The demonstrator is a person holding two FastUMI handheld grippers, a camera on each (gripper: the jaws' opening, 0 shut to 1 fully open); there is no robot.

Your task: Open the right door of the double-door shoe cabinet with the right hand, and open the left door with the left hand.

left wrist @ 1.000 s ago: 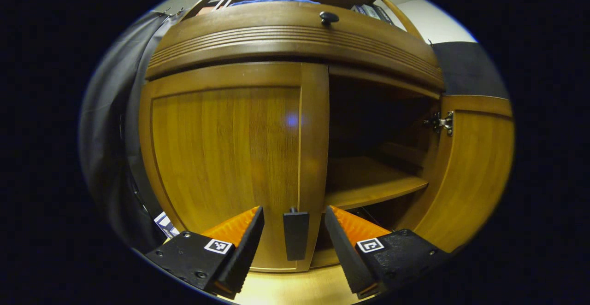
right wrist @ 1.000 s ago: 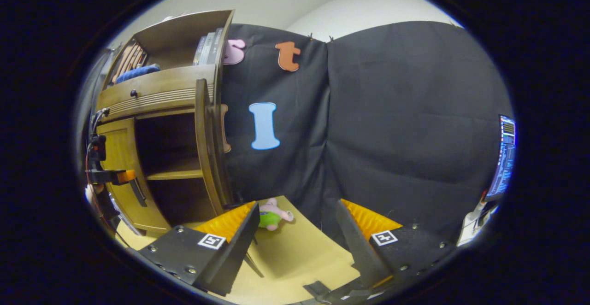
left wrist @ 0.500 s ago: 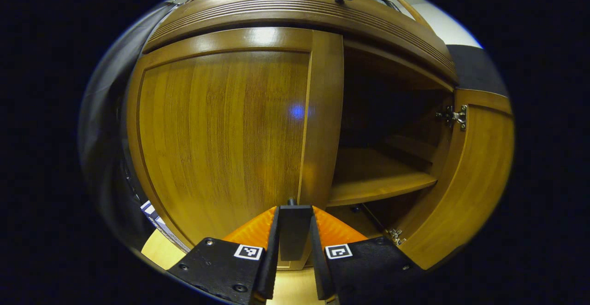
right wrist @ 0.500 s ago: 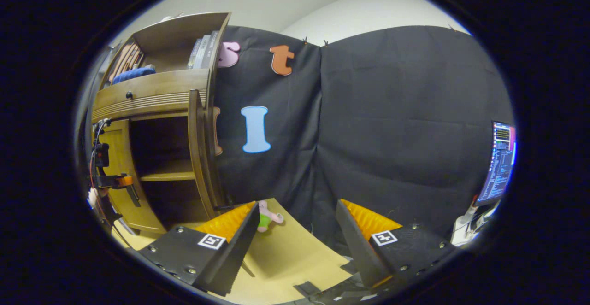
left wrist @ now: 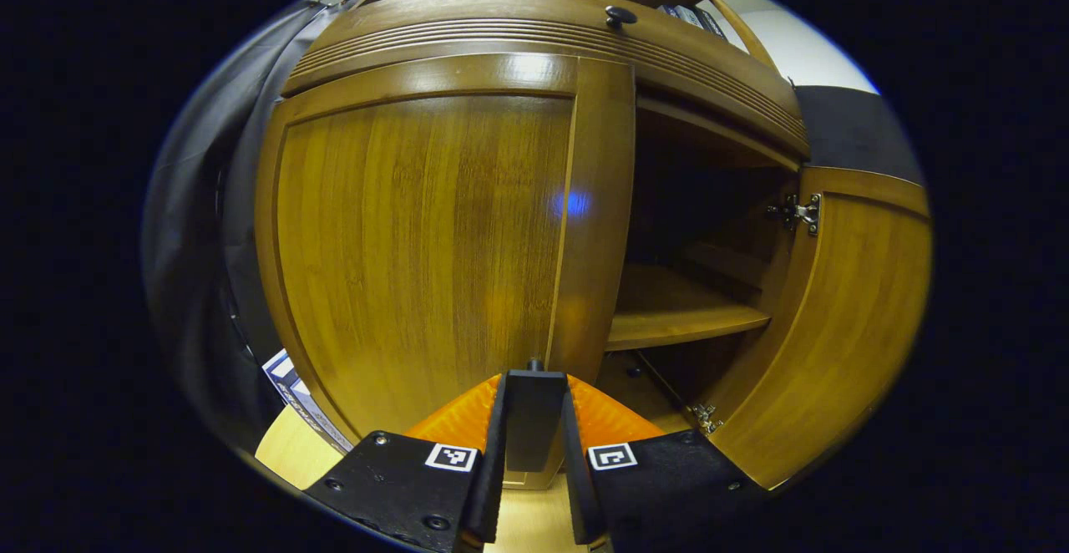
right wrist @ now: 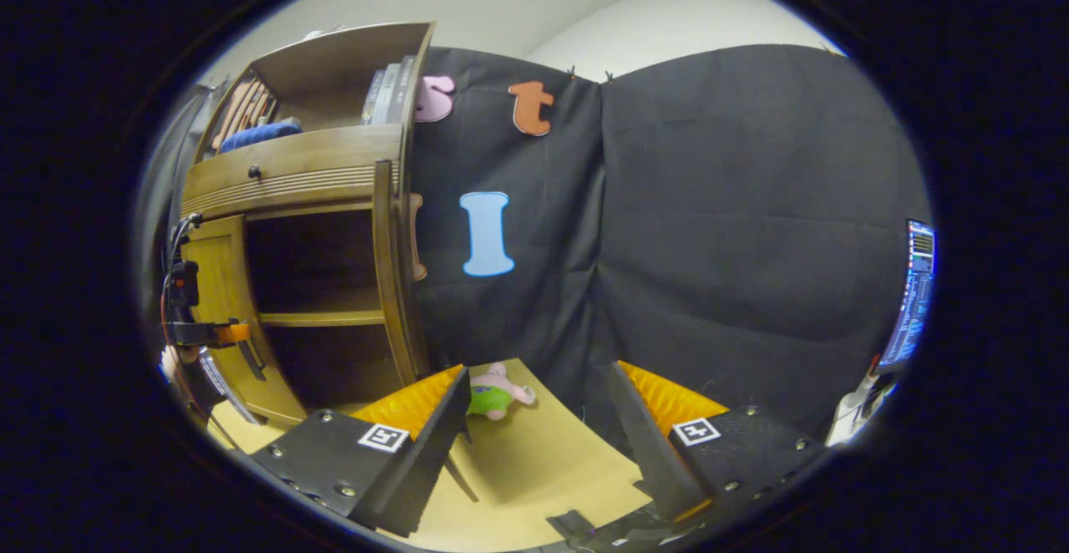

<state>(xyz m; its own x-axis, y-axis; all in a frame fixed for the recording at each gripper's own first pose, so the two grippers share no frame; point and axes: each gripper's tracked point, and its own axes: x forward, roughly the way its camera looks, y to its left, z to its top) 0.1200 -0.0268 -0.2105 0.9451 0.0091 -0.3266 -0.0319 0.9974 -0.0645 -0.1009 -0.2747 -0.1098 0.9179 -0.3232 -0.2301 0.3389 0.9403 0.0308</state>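
Wood fills the left gripper view: the left door [left wrist: 417, 244] of the shoe cabinet [left wrist: 534, 35] stands closed or very nearly so, its free edge running upright beside the dark opening. Low on that edge hangs a dark handle [left wrist: 534, 419], a slim bar with its long axis vertical, and the left gripper [left wrist: 534, 444] sits straight in front of it with both fingers pressed against its two sides, clamped on it. So the thing to be moved lies dead ahead of this gripper, not off to one side, and the hinge is away on the far left edge of the panel. From where I stand, the pull would have to come back toward the person and curve outward to the left, following the door's arc.

Beyond the handle, the right door [left wrist: 843, 319] is already swung wide, its hinge [left wrist: 803, 214] showing and the inner shelf [left wrist: 676, 319] exposed.

In the right gripper view the right gripper [right wrist: 534, 428] hangs with its fingers spread apart, holding nothing, well off from the cabinet over the tan floor [right wrist: 534, 469], near a small plush toy [right wrist: 494, 393]. At the far left of that view the left gripper [right wrist: 224, 334] appears small at the door; whether the door has started to part from the frame is hard to judge there.
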